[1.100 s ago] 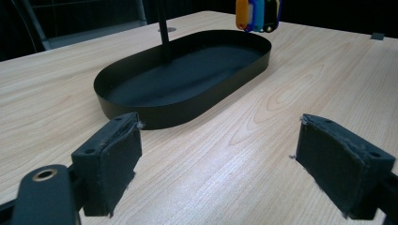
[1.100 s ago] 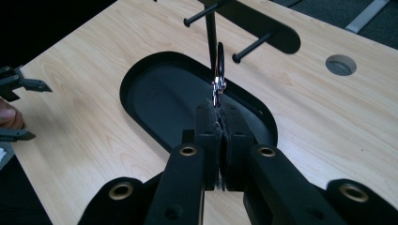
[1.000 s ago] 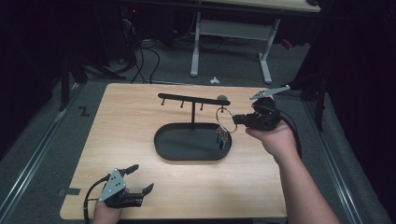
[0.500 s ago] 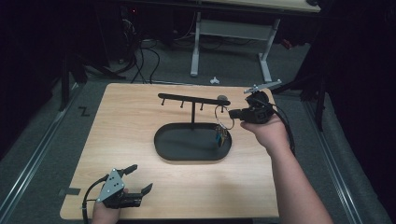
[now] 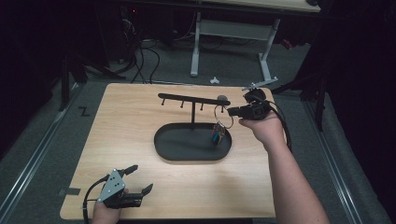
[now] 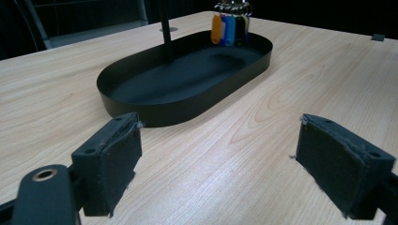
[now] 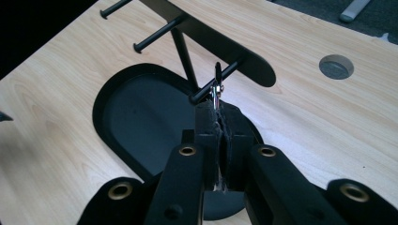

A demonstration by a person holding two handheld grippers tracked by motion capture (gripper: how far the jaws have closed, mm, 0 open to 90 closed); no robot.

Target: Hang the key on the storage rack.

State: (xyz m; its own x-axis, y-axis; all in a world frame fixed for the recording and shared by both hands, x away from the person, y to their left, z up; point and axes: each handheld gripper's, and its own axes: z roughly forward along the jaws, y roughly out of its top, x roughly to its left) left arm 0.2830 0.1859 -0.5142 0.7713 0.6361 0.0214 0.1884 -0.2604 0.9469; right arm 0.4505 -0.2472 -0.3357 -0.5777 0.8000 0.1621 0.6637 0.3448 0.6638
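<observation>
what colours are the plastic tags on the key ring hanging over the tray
Orange, blue and dark plastic key tags, seen best in the left gripper view, hanging over the black oval tray.

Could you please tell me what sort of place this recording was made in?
Probably a lab or workshop test area: a wooden table on grey flooring, loose cables on the floor behind it, and a white-legged workbench beyond.

Dim room; evenly lit tabletop [image 5: 140,116]; soft shadows.

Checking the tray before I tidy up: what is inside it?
Inside the tray: the stand's post and coloured key tags hanging low over its right end. The floor under the tags is hidden.
</observation>
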